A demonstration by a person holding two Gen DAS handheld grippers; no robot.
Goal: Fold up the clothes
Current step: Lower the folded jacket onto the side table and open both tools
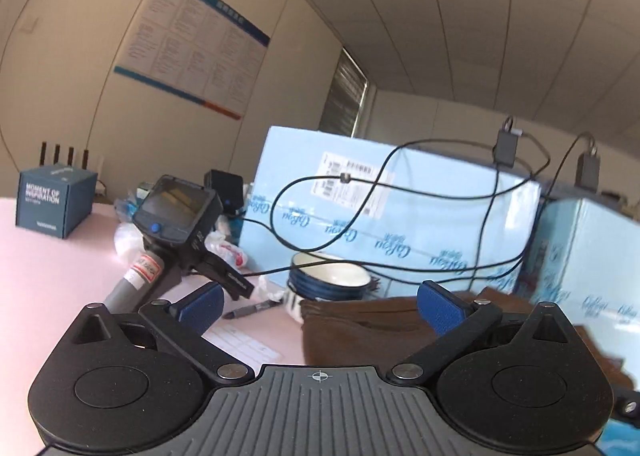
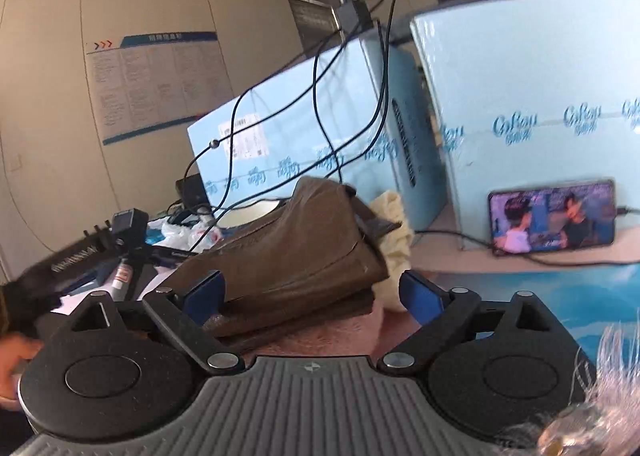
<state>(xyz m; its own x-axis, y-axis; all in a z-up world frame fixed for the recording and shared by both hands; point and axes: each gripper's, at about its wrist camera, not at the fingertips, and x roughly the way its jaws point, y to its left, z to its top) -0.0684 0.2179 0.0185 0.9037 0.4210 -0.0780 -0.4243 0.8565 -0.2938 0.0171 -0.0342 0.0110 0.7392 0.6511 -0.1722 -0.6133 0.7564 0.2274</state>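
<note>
A folded brown garment lies on the pink table, just ahead of my left gripper, which is open and empty above the table. In the right wrist view the same brown garment is a stacked, folded pile rising between the blue fingers of my right gripper. That gripper is open; its jaws stand apart on either side of the pile's near end, and I cannot tell if they touch it. A cream cloth lies behind the pile.
Light blue boxes with black cables stand at the back. A blue-rimmed bowl, a spare handheld gripper, a marker, plastic bags and a dark blue box sit on the table. A phone playing video leans on a box.
</note>
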